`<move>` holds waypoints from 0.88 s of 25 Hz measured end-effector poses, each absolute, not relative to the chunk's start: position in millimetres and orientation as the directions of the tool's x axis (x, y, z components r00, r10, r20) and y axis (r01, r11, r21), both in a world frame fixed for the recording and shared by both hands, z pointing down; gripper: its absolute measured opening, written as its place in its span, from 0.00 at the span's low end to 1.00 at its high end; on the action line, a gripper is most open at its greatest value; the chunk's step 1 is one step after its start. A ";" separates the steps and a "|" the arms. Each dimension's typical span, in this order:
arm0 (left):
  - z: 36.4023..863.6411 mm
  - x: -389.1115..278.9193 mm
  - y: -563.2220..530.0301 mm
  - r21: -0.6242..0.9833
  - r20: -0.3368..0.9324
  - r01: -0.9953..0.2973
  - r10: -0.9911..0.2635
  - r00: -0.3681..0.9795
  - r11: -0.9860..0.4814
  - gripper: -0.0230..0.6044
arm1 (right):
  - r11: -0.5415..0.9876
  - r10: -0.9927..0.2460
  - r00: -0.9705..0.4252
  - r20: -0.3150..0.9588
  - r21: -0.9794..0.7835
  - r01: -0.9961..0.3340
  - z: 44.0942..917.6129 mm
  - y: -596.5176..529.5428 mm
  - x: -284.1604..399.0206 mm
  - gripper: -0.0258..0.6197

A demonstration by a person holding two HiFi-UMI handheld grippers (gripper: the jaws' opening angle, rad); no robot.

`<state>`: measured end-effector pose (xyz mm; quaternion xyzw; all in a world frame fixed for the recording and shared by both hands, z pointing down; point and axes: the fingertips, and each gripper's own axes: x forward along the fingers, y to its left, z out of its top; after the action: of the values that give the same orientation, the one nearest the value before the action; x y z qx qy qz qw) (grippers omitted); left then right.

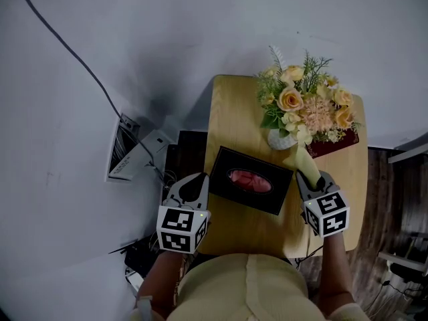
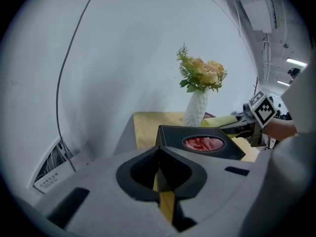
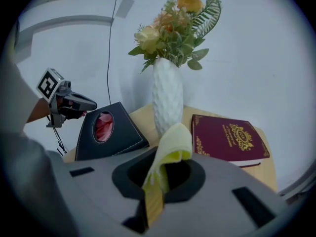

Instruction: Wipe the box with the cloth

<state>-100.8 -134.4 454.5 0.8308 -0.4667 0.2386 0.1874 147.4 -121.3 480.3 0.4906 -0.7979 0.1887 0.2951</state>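
Left gripper (image 1: pixel 200 180), closed and empty, has its tips at the box (image 1: pixel 224 179) corner; right gripper (image 1: pixel 309 176) is clamped on the cloth (image 3: pixel 170 147).

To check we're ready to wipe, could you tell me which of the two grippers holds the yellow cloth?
The right gripper: its jaws pinch the yellow cloth, while the left gripper is shut on nothing.

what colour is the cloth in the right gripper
Pale yellow; the cloth shows best in the right gripper view.
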 end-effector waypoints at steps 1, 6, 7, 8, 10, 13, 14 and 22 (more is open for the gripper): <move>455.2 -100.1 -134.7 0.086 0.574 -0.865 -0.684 0.449 -0.495 0.07 | 0.465 -0.666 -0.355 0.656 -0.007 -0.885 481.7 -123.1 143.6 0.10; 456.0 -98.8 -137.9 0.080 0.578 -0.866 -0.684 0.444 -0.494 0.07 | 0.512 -0.645 -0.377 0.664 0.009 -0.859 488.4 -128.5 139.6 0.09; 456.1 -98.7 -138.5 0.079 0.578 -0.866 -0.685 0.444 -0.494 0.07 | 0.514 -0.642 -0.385 0.663 0.000 -0.858 489.0 -128.9 139.6 0.09; 456.2 -98.8 -138.9 0.079 0.578 -0.866 -0.685 0.443 -0.493 0.07 | 0.514 -0.642 -0.391 0.660 -0.008 -0.858 489.3 -129.7 139.5 0.09; 456.6 -99.3 -139.4 0.080 0.577 -0.868 -0.687 0.441 -0.490 0.07 | 0.502 -0.651 -0.391 0.650 -0.016 -0.865 488.4 -132.7 139.9 0.09; 457.1 -99.2 -140.3 0.083 0.580 -0.869 -0.686 0.439 -0.487 0.07 | 0.486 -0.667 -0.384 0.638 -0.019 -0.874 487.2 -138.2 142.1 0.10; 457.2 -99.2 -140.4 0.084 0.581 -0.869 -0.685 0.440 -0.487 0.07 | 0.486 -0.668 -0.388 0.635 -0.022 -0.874 487.0 -139.6 142.0 0.09; 452.5 -90.6 -130.9 0.092 0.578 -0.849 -0.666 0.472 -0.521 0.07 | 0.496 -0.659 -0.410 0.630 -0.046 -0.867 487.6 -140.9 140.8 0.10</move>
<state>-90.6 -130.9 452.5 0.8372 -0.4523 0.2441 0.1869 140.8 -140.9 487.6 0.4662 -0.8187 0.1866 0.2784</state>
